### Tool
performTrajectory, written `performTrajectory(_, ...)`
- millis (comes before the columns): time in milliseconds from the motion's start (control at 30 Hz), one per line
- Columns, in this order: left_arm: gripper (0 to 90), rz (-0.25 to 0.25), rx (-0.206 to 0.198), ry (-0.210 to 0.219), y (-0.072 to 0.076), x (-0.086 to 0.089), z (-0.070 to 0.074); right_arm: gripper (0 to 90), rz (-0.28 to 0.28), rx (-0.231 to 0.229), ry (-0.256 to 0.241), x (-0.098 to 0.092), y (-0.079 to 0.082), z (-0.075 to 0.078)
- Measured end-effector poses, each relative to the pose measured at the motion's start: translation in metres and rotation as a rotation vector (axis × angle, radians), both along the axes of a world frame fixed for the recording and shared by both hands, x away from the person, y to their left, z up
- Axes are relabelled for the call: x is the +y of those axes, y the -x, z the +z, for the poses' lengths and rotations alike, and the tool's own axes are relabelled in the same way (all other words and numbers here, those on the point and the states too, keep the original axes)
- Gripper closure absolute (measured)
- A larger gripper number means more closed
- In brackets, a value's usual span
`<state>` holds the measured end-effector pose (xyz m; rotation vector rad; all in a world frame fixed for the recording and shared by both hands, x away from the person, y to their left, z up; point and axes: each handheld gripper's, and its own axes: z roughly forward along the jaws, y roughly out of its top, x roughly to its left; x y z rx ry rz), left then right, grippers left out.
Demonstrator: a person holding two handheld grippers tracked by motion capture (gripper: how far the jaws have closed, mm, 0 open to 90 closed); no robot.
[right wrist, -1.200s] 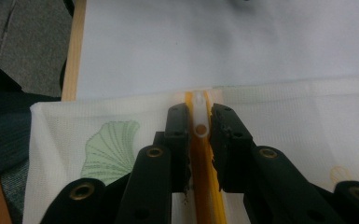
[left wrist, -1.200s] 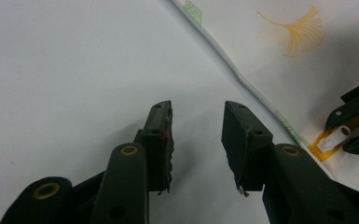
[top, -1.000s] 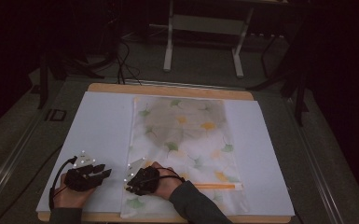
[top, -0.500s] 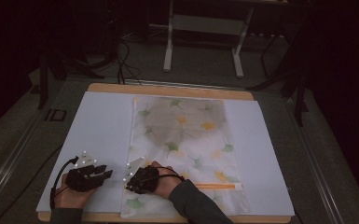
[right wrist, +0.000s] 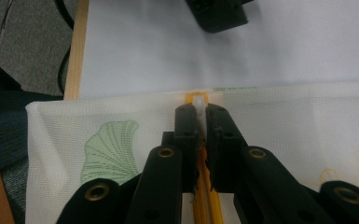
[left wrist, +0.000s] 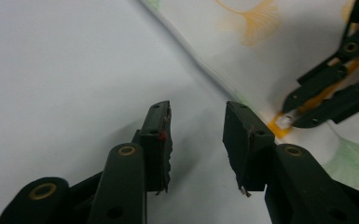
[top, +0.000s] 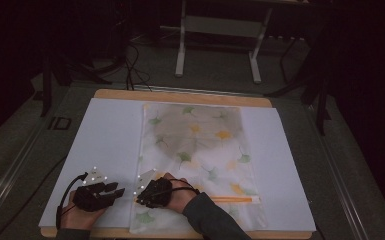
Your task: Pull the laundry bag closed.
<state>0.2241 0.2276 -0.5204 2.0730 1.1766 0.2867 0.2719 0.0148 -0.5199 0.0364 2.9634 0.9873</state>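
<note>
**Right gripper pinches the zipper pull at the bag's corner**

A big see-through bag [top: 200, 160] with green and yellow leaf pictures lies flat on a white sheet [top: 105, 145] on the wooden table [top: 180, 96]. The bag runs from the far side of the sheet to the near edge. An orange zipper [top: 230, 199] runs across the bag close to its near end.

The right gripper [top: 139, 196] sits on the bag's near left corner, at the left end of the zipper. Its two black jaws are squeezed together on the small white zipper pull [right wrist: 198, 103]. In the right gripper view, the pull pokes out just past the jaw tips, and the orange zipper line runs back between the jaws. A green leaf picture [right wrist: 108, 149] is printed on the bag just left of the jaws.

The left gripper [top: 117, 191] rests on the white sheet, just left of the bag's left edge. Its jaws stand apart with nothing between them. In the left gripper view, the bag's edge runs just past the jaw tips, and the right gripper [left wrist: 286, 114] shows beyond it on the bag, at the zipper's end. The two grippers are near each other but not touching.
</note>
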Motion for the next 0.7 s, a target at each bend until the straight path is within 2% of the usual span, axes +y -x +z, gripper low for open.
performTrajectory(233, 58.4, -0.026, 0.014, -0.009, 0.008, -0.009, 0.000, 83.7, 0.000, -0.005, 0.000, -0.001, 0.001, 0.001)
performTrajectory(433, 57.2, -0.051, 0.023, 0.032, 0.013, -0.013, 0.000, 83.8, 0.000, -0.012, -0.002, -0.001, 0.001, 0.003)
performTrajectory(567, 57.1, -0.062, 0.030, 0.016, 0.015, -0.016, 0.000, 83.8, 0.001, -0.016, -0.003, -0.001, 0.001, 0.003)
performTrajectory(700, 57.1, -0.074, 0.039, 0.027, 0.016, -0.018, 0.000, 83.9, 0.002, -0.020, -0.006, -0.001, 0.002, 0.004)
